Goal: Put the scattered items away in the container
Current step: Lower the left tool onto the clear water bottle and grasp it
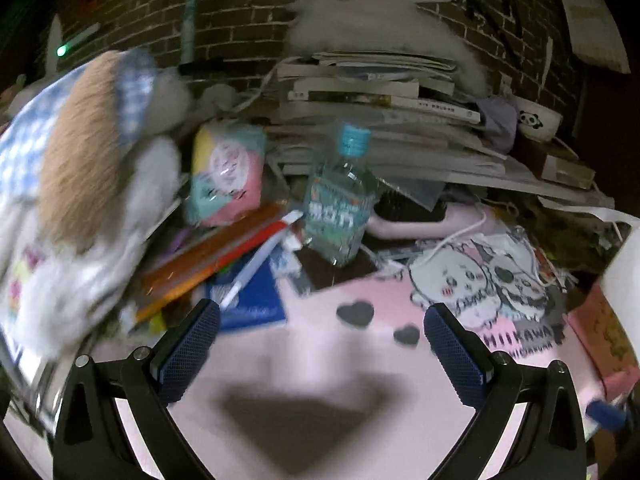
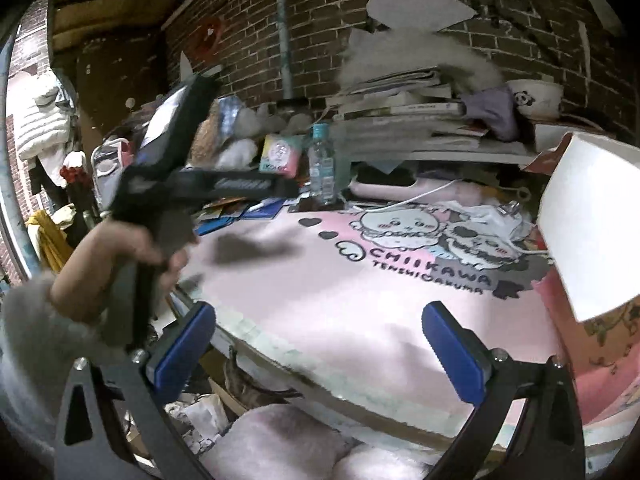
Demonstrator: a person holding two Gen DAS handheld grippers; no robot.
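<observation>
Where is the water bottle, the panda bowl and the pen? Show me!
water bottle (image 1: 340,196), left wrist view, on its label.
panda bowl (image 1: 538,120), left wrist view, on its white side by the panda.
pen (image 1: 256,264), left wrist view, on the middle of its barrel.

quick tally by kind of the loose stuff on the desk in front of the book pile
Water bottle: 1
Pastel tissue pack: 1
Pen: 1
Blue notebook: 1
Orange folder: 1
Plush toy: 1
Total: 6, as far as the blur allows; both grippers are open and empty.

bottle (image 1: 340,196) before book stack (image 1: 372,112), plush toy (image 1: 88,168) left
</observation>
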